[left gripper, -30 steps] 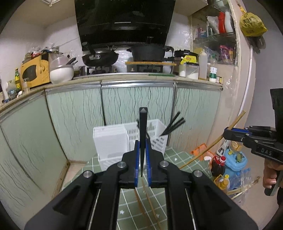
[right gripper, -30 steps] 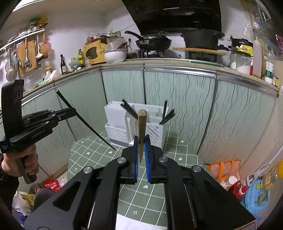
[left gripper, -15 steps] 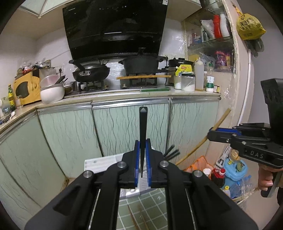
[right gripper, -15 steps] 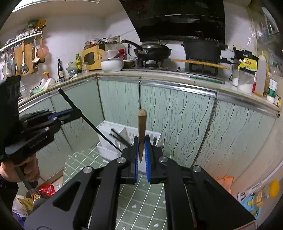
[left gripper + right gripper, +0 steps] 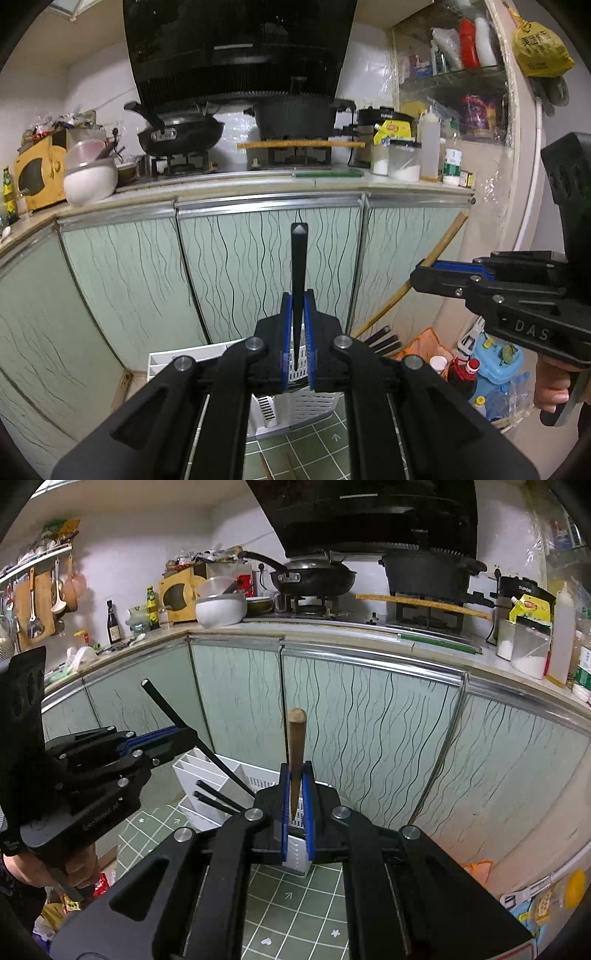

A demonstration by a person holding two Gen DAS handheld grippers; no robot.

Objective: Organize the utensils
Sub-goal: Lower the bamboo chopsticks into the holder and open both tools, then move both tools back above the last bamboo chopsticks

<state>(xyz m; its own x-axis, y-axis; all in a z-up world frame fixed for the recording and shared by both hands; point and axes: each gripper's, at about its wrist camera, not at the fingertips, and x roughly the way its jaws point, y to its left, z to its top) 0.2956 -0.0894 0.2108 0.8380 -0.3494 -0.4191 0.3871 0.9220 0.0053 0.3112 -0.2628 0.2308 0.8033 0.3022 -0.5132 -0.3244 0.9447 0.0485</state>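
Note:
My left gripper (image 5: 297, 332) is shut on a black chopstick (image 5: 298, 273) that sticks up between its blue pads. My right gripper (image 5: 296, 805) is shut on a brown wooden chopstick (image 5: 295, 749), also standing upright. Below both lies a white slotted utensil caddy (image 5: 201, 771) on a green tiled tablecloth (image 5: 295, 893), largely hidden by the fingers. Black chopsticks (image 5: 214, 797) lean in one compartment. In the left wrist view the caddy (image 5: 184, 363) shows under the fingers, and the right gripper (image 5: 424, 275) hovers at the right with its wooden chopstick (image 5: 441, 249).
Pale green cabinet doors (image 5: 240, 269) stand just behind the caddy, below a counter with a wok (image 5: 177, 133) and a black pot (image 5: 295, 118). Bottles and bags (image 5: 495, 365) crowd the floor at right. A hand (image 5: 79, 871) holds the left gripper's handle.
Both grippers have moved forward toward the cabinets and slightly up, each still clamping its chopstick. The caddy has slid down in both views and now sits mostly under the fingers.

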